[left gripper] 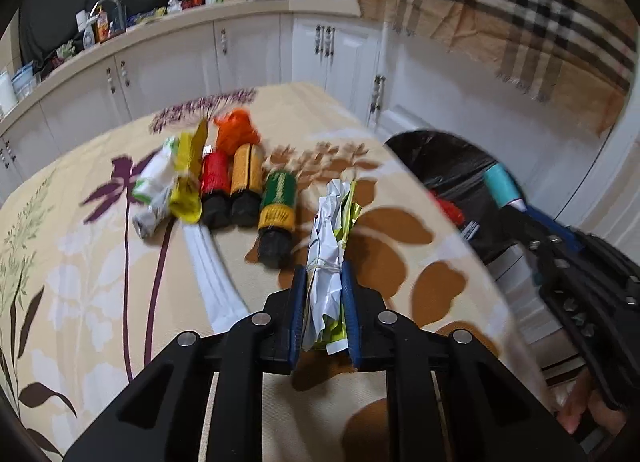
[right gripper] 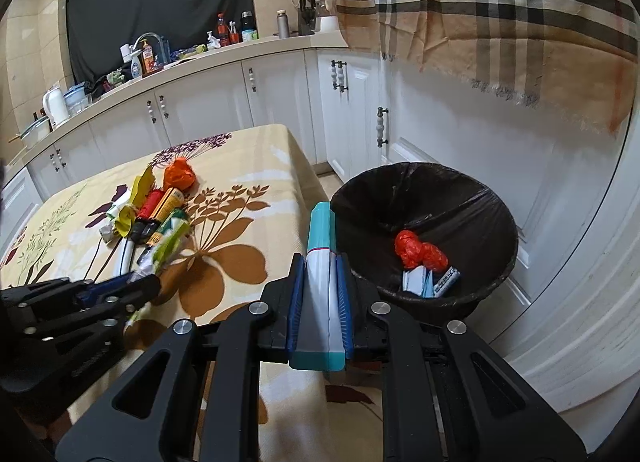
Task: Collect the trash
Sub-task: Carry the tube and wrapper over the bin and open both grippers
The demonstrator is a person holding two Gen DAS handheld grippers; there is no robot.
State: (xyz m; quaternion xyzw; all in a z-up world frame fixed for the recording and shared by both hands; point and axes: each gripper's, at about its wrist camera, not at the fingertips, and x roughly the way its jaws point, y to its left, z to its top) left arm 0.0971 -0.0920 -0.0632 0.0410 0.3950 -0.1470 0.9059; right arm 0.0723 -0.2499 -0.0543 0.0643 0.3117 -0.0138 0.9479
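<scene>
Two grips are seen: left gripper (left gripper: 324,274) clamped on a light, crushable crumpled wrapper bundle (left gripper: 330,246); right gripper (right gripper: 318,266) pinching a stiff teal-and-white box (right gripper: 320,262) mid-length.

White-green crumpled wrapper (left gripper: 326,258), pinched between blue pads, pokes forward over the table. Teal-white box (right gripper: 320,282), clamped lengthwise, tips toward the bin (right gripper: 496,198). Bin is black-lined and holds an orange bag (right gripper: 418,249), blue-white cartons (right gripper: 418,280) and a small pack. On the table lie three bottles (left gripper: 244,186) side by side, a yellow wrapper (left gripper: 188,178), a white-green pack (left gripper: 154,190) and an orange wad (left gripper: 234,130).
</scene>
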